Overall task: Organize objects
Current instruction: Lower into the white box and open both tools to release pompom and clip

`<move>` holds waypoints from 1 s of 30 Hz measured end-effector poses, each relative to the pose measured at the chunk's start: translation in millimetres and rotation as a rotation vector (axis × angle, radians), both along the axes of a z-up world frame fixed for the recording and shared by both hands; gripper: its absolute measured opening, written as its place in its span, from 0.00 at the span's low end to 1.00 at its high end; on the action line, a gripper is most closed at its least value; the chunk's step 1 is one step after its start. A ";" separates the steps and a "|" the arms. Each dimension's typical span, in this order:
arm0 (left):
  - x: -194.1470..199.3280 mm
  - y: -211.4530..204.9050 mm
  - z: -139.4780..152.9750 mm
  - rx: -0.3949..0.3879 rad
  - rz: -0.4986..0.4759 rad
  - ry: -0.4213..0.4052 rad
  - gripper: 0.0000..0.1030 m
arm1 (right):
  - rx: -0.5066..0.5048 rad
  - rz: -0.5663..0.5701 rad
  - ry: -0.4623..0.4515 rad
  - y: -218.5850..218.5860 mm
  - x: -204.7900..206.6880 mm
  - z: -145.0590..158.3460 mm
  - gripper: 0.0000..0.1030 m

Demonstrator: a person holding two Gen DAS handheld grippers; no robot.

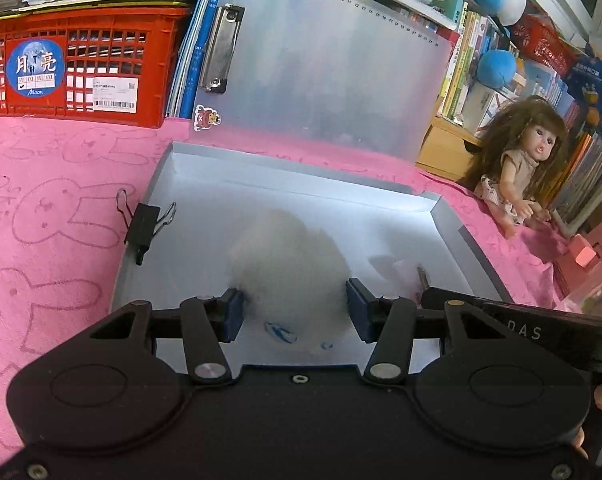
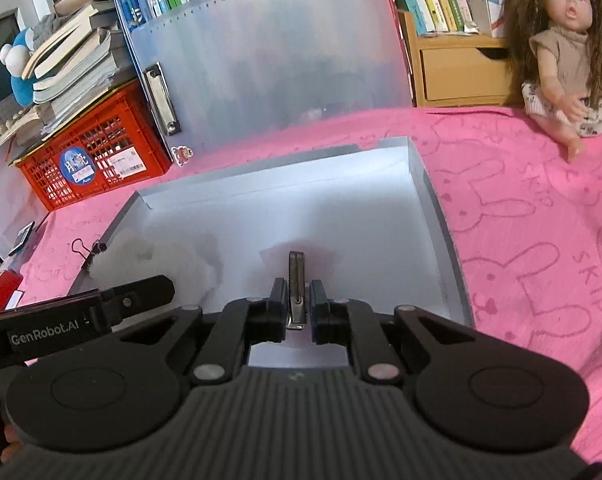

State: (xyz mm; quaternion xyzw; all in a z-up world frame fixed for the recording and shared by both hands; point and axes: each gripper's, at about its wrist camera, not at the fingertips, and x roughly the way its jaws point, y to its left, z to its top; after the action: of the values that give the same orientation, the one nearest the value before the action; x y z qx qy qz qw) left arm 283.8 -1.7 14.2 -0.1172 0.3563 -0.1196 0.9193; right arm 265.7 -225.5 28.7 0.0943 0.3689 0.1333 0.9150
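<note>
1. Left wrist view. The left gripper (image 1: 295,300) reaches down into a shallow grey tray (image 1: 473,240) that lies on a pink cloth (image 1: 61,200) printed with rabbit outlines. Its blue pads (image 1: 233,312) stand partly apart and press on either side of a fluffy white plush ball (image 1: 289,264), which sits low over the tray's pale floor; blue marks show on the ball's near side.
2. Left wrist view, surroundings. A black binder clip (image 1: 143,224) is clamped on the tray's left wall. A translucent clipboard (image 1: 321,72) stands upright behind the tray, beside a red crate (image 1: 101,68) stacked with books. A doll (image 1: 521,168) with long brown hair sits at the far right of the cloth. The tip of the right gripper enters from the right edge.
3. Right wrist view. The right gripper (image 2: 297,304) also points down into the grey tray (image 2: 433,208). Its jaws are almost fully closed and pinch a thin, flat metal piece (image 2: 296,276) that stands on edge between them, its far end over the tray floor.
4. Right wrist view, surroundings. The white plush ball (image 2: 157,256) appears at the tray's left side, partly behind the left gripper's arm. The clipboard (image 2: 269,56), red crate (image 2: 101,140) and doll (image 2: 565,52) stand beyond the tray on the pink cloth (image 2: 521,220).
</note>
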 end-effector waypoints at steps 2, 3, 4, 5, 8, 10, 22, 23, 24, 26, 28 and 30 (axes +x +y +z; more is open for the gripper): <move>-2.7 0.2 4.0 0.006 0.001 -0.012 0.52 | 0.006 -0.004 -0.011 0.0 -2.0 2.6 0.20; -4.7 0.8 6.6 0.006 0.001 -0.023 0.59 | 0.013 -0.004 -0.019 -0.5 -3.8 5.0 0.23; -6.5 1.5 9.0 0.003 0.002 -0.030 0.67 | 0.016 -0.004 -0.024 -1.4 -5.0 7.6 0.29; -8.4 2.5 11.9 -0.002 0.003 -0.039 0.69 | 0.018 -0.002 -0.029 -1.6 -6.1 9.9 0.40; -14.9 6.2 20.5 -0.012 0.005 -0.059 0.74 | 0.018 0.002 -0.047 -3.2 -11.8 17.9 0.45; -20.1 8.8 26.0 -0.008 0.008 -0.070 0.75 | 0.015 0.005 -0.062 -4.7 -17.1 24.2 0.46; -74.4 18.9 46.0 0.047 -0.005 -0.162 0.82 | -0.002 0.046 -0.204 -14.9 -73.7 61.2 0.63; -80.4 19.6 46.6 0.048 -0.007 -0.171 0.82 | -0.006 0.048 -0.217 -14.9 -79.4 63.1 0.65; -87.4 20.2 47.6 0.050 -0.011 -0.182 0.82 | -0.011 0.050 -0.229 -15.2 -84.8 64.3 0.66; -100.4 20.8 48.3 0.052 -0.020 -0.200 0.83 | -0.022 0.059 -0.253 -14.7 -98.0 66.3 0.67; -113.9 21.4 48.0 0.053 -0.030 -0.217 0.84 | -0.032 0.067 -0.271 -13.8 -110.2 66.5 0.69; -125.8 21.5 46.4 0.060 -0.040 -0.228 0.84 | -0.045 0.077 -0.287 -12.9 -121.8 65.0 0.71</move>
State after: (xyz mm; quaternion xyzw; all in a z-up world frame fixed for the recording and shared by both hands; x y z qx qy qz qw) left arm 158.0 19.8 60.6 -0.0682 0.2552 -0.1399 0.9543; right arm 144.0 -238.5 93.7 0.0395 0.2407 0.1721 0.9544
